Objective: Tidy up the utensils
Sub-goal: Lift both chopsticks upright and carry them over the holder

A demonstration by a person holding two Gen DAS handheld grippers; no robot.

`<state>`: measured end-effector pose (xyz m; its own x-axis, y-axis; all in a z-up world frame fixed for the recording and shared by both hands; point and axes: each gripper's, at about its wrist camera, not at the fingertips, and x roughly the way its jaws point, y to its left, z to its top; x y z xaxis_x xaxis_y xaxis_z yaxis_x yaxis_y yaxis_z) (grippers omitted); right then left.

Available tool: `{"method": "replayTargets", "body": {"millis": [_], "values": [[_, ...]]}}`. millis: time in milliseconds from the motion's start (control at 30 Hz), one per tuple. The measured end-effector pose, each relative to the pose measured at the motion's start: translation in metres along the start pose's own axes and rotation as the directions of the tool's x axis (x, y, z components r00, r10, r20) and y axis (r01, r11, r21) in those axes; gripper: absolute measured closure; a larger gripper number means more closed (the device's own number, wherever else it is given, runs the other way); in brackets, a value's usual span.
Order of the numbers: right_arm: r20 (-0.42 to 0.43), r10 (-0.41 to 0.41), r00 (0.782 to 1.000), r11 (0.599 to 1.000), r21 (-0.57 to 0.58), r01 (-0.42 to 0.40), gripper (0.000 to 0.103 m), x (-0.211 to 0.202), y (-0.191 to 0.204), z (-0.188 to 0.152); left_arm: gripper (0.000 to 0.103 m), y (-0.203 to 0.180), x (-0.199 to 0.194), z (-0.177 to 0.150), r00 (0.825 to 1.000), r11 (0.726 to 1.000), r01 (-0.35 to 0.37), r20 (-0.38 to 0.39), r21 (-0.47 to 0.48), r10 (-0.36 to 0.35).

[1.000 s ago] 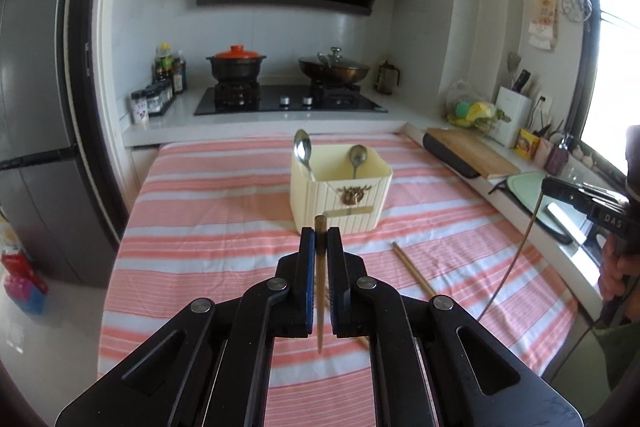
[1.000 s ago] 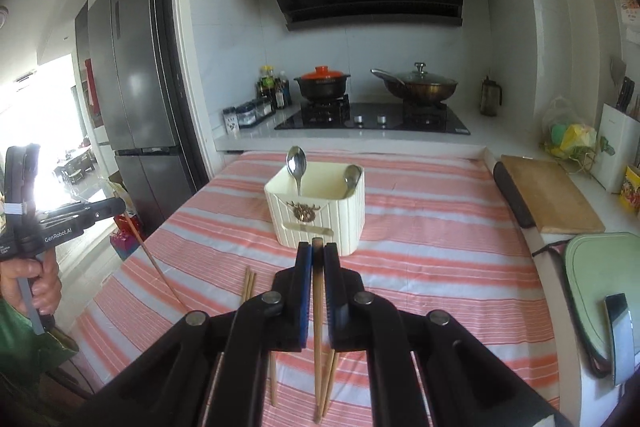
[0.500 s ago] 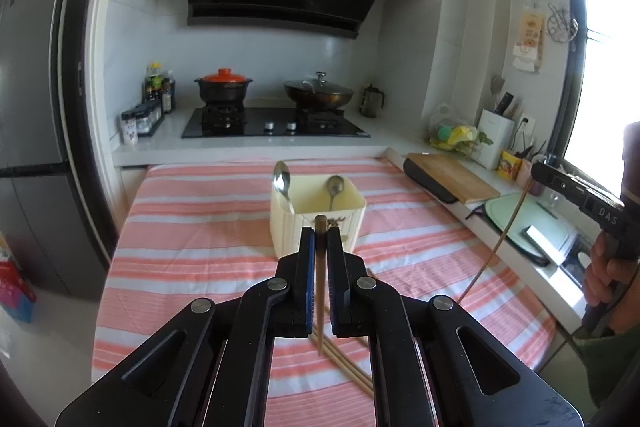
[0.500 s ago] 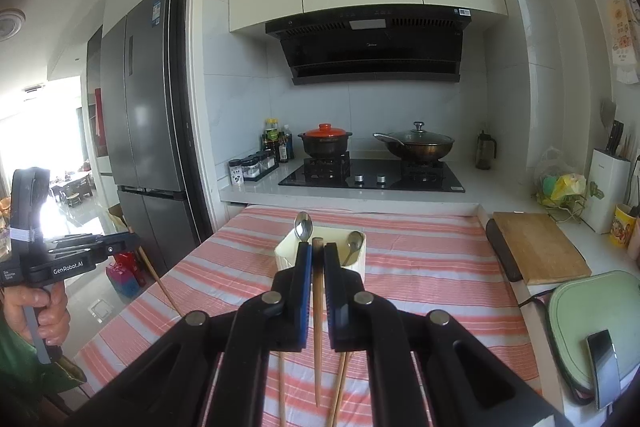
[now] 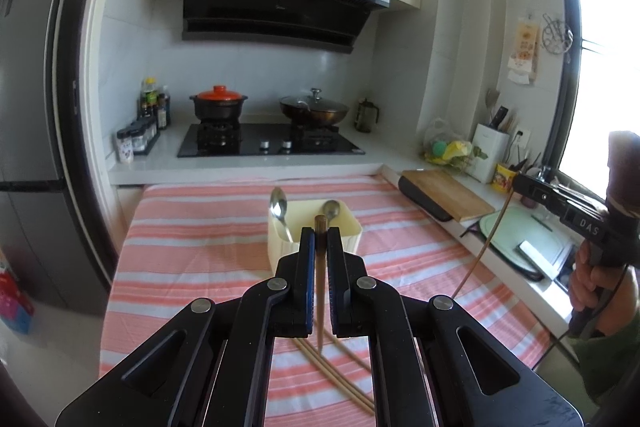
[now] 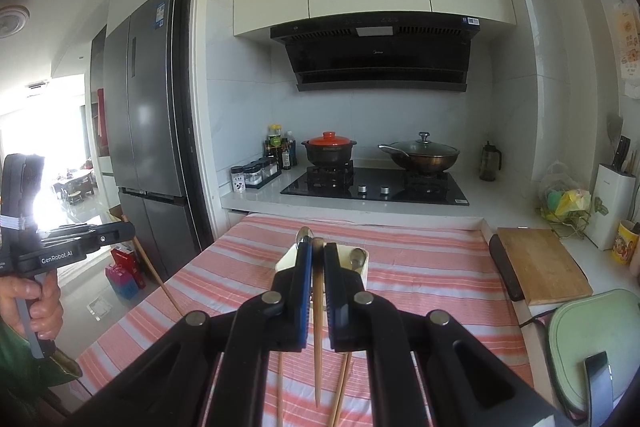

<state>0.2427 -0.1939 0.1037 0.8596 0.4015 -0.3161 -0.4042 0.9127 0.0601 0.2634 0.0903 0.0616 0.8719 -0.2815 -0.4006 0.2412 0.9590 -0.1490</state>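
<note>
My left gripper (image 5: 320, 233) is shut on a wooden chopstick (image 5: 320, 307) that hangs down above the striped tablecloth (image 5: 192, 259). My right gripper (image 6: 317, 247) is shut on another chopstick (image 6: 317, 339), also hanging tip down. Straight ahead of both stands the cream utensil holder (image 5: 352, 233) with two metal spoons (image 5: 277, 206) upright in it; the right wrist view shows the holder (image 6: 285, 262) partly behind the fingers. Loose chopsticks (image 5: 340, 379) lie on the cloth below the grippers. Each view shows the other gripper off to the side, held in a person's hand (image 5: 588, 283).
A wooden cutting board (image 6: 540, 267) and a green tray (image 6: 592, 339) sit on the counter to the right. Behind the table a stove (image 5: 268, 145) holds a red-lidded pot and a wok. A fridge (image 6: 148, 131) stands at the left.
Both grippers have risen with their chopsticks held. The holder and table now sit lower and smaller in each view, and more of the hood and cabinets shows.
</note>
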Motion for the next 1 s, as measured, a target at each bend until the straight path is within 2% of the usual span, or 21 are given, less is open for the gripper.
{"method": "replayTargets", "body": {"millis": [267,433,600,800,900,1000], "values": [[-0.004,-0.003,1.000,0.999,-0.036,0.003,0.097,0.018,0.001,0.018,0.099,0.010,0.002,0.023,0.999,1.000,-0.019,0.029,0.004,0.019],[-0.014,-0.009,1.000,0.999,-0.048,0.008,0.097,0.039,-0.003,0.035,0.099,0.019,0.014,0.051,0.998,1.000,-0.027,0.048,-0.009,0.028],[0.026,-0.018,0.999,0.997,-0.073,0.020,0.097,0.060,-0.007,0.063,0.099,0.021,0.027,0.089,0.990,0.999,-0.038,0.133,-0.017,0.040],[0.120,-0.044,0.992,0.994,-0.098,0.056,0.097,0.100,-0.010,0.093,0.099,0.018,0.075,0.123,0.978,0.998,-0.039,0.201,-0.046,0.048],[0.146,-0.043,0.988,0.995,-0.085,0.056,0.097,0.130,-0.015,0.097,0.099,0.019,0.114,0.126,0.985,0.997,-0.026,0.170,-0.068,0.038],[0.131,-0.037,0.991,0.998,-0.054,0.045,0.097,0.165,-0.026,0.093,0.099,0.020,0.159,0.119,0.995,0.997,-0.018,0.094,-0.078,0.026]]}}
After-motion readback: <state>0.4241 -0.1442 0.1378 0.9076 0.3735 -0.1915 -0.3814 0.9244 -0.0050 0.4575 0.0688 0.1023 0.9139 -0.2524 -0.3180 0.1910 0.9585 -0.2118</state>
